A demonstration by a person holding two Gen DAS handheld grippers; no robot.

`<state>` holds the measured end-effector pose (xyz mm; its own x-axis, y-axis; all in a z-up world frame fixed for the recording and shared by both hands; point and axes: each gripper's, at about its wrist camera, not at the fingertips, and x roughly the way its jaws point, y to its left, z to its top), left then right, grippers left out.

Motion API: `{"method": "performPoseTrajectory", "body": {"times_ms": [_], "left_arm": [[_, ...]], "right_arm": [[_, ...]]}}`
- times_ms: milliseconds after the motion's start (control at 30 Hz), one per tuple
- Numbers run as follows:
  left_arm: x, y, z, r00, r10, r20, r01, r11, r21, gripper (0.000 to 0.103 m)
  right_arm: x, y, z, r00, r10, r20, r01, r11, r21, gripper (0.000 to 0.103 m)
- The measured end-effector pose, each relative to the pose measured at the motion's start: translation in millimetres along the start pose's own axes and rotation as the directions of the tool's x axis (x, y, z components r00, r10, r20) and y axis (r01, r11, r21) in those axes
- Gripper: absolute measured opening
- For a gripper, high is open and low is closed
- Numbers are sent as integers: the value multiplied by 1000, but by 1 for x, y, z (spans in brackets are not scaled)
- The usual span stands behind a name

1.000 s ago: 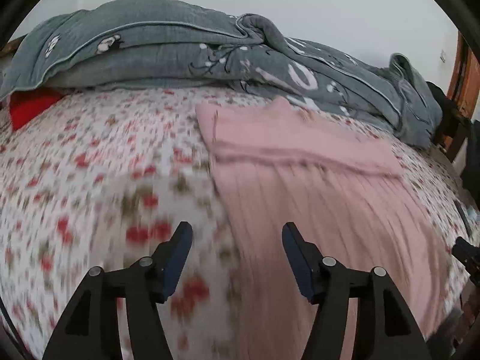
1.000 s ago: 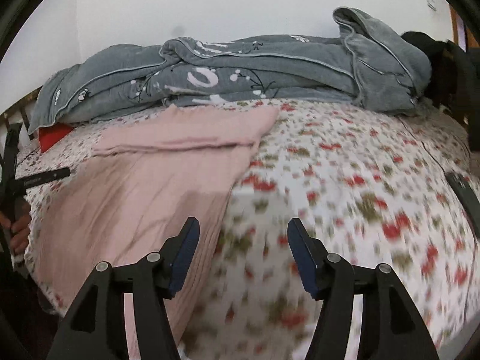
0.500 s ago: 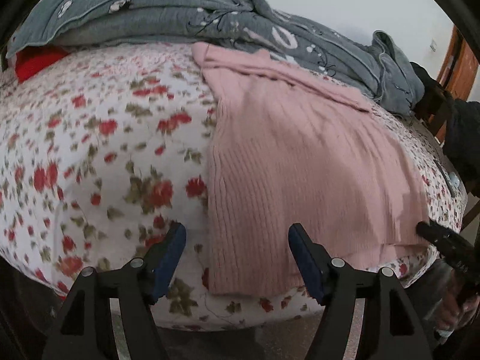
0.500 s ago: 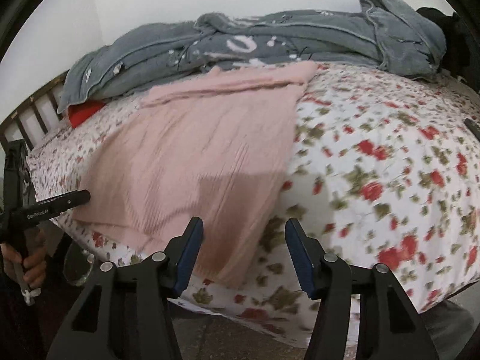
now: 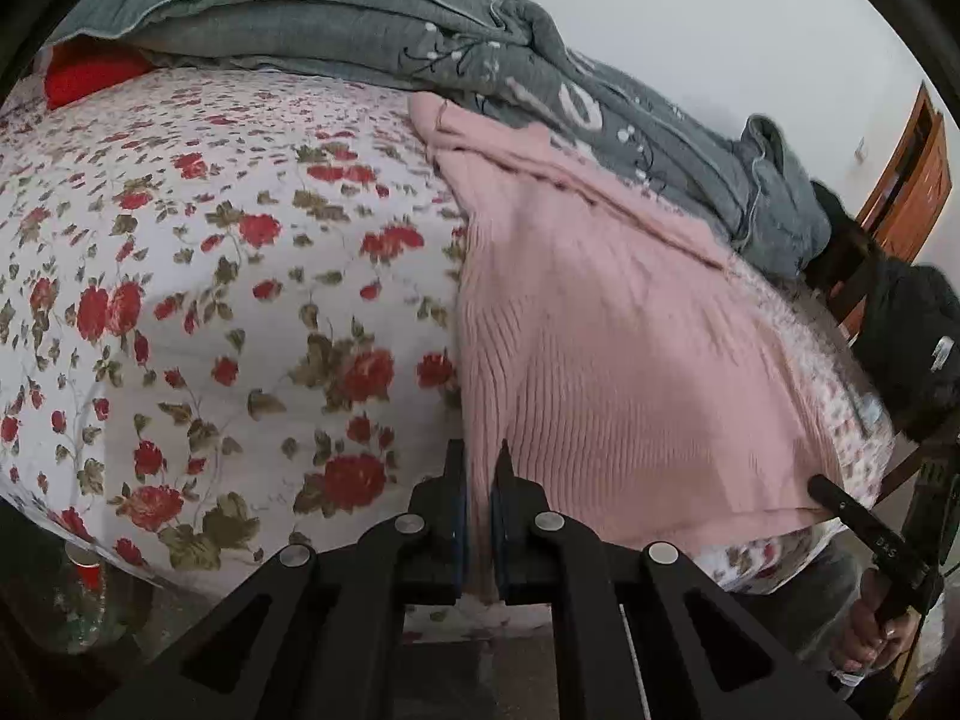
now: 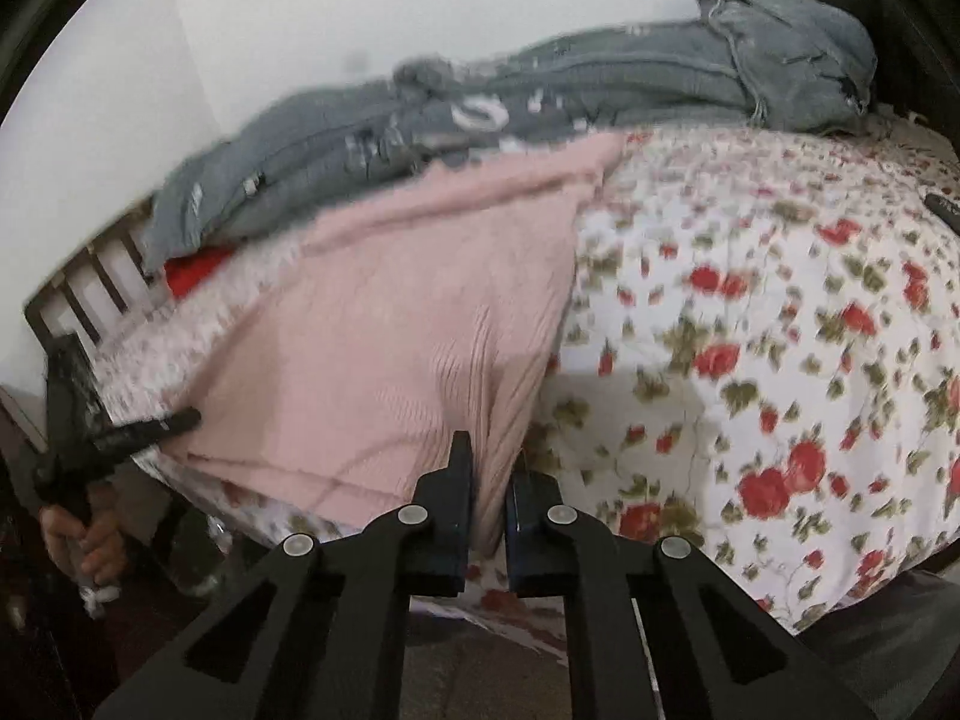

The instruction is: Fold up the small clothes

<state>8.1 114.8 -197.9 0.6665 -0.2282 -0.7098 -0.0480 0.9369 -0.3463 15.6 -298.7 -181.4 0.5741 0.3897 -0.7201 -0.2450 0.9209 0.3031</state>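
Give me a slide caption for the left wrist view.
Left gripper shut on the pink knit garment's near corner at the edge of the floral bedsheet.

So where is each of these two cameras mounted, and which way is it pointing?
Left wrist view: sits on the left claw, looking down along its fingers at the pink sweater's near left corner on the floral bed; the person's other hand and right claw show at the right.
Right wrist view: sits on the right claw, facing the sweater's near right corner; the left claw and hand show at the left.
Shared: sweater, bed, grey blanket, and each other's claw.
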Motion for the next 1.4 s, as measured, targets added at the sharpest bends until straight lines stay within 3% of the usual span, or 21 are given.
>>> {"method": "performPoseTrajectory", "body": {"times_ms": [133,267,333,433,467,500,567,700,933,1033,1100,1167,1267,1300,1400], "left_arm": [[1,-3,-7,999,0,-38,1,1000,15,16],[-3,-1,-10,999,26,-21,-25,999,38,41],[-3,0,-9,1000,5,-18,-5,1000,22,43],[0,-4,-6,1000,4,-7,-3,1000,17,41],[1,-5,-5,1000,5,-3,-5,1000,17,35],[1,-6,-4,1000,5,2,-5,1000,16,22],[0,-6,-3,1000,-7,4,7,1000,20,10],[-2,-3,-4,1000,5,7,-5,1000,31,9],[1,-5,-7,1000,7,-13,-6,999,39,9],[3,-9,-6,1000,7,-28,-6,999,45,14],[7,-10,-4,999,4,-42,-2,999,38,20],[9,-11,-4,999,8,-37,-7,999,35,20],[9,-11,-4,1000,11,-29,-10,1000,28,20],[8,-10,-5,1000,10,-26,-9,1000,27,18],[1,-4,-7,1000,-21,-18,21,1000,22,8]], "right_arm": [[6,2,-3,999,13,-31,-13,1000,-1,11],[-6,-2,2,1000,11,6,-11,1000,2,18],[-8,-7,3,1000,21,23,-22,1000,22,24],[5,-6,7,1000,14,-4,-13,999,32,23],[10,-6,7,1000,5,-21,-4,1000,27,8],[11,-6,6,1000,4,-19,-3,1000,21,8],[-2,-7,4,999,15,33,-15,1000,21,7],[-27,-21,2,993,55,106,-60,997,42,4],[-17,-28,-1,995,80,55,-84,993,83,5],[-10,-17,1,995,85,46,-88,994,69,11],[-1,-13,3,997,69,31,-71,995,70,25],[11,-9,3,998,66,-5,-65,995,72,25],[18,-2,-2,999,37,-27,-36,999,34,20],[17,-1,-4,999,28,-25,-27,999,17,4],[8,-13,-7,998,55,-6,-55,997,56,5]]}}
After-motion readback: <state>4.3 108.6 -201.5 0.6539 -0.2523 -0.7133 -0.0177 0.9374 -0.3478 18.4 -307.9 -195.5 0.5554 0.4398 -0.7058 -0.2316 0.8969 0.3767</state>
